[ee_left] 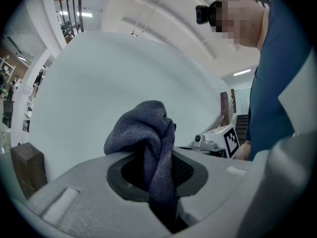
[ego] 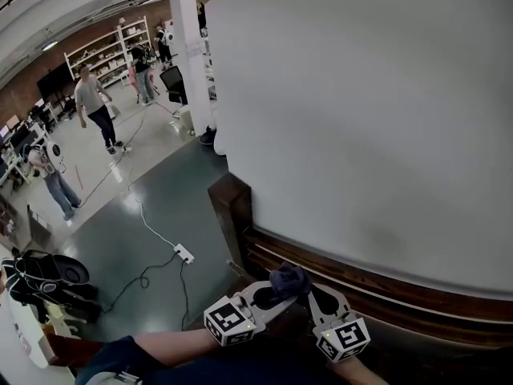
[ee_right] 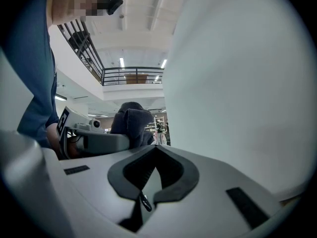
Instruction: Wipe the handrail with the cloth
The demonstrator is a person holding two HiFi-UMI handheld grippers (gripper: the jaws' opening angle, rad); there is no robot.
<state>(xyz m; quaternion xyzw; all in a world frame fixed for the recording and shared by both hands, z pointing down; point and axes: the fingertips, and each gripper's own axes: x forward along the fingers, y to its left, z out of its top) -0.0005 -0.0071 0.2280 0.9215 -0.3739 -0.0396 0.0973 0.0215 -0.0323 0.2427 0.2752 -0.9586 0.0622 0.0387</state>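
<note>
A dark blue-grey cloth (ego: 289,281) is bunched up in my left gripper (ego: 276,293), which is shut on it just above the dark wooden handrail (ego: 385,283). The rail runs right from a wooden end post (ego: 231,203) along the foot of a big white wall panel (ego: 369,111). In the left gripper view the cloth (ee_left: 148,138) sticks up out of the left gripper (ee_left: 156,171). My right gripper (ego: 325,297) is close beside it on the right. In its own view the right gripper (ee_right: 153,170) is shut with nothing in it, and the cloth (ee_right: 131,120) shows to the left.
A white power strip (ego: 183,253) with a black cable lies on the grey floor left of the post. A black bag (ego: 48,277) sits at the lower left. Several people (ego: 94,107) stand far off near shelves (ego: 108,50) and an office chair (ego: 172,83).
</note>
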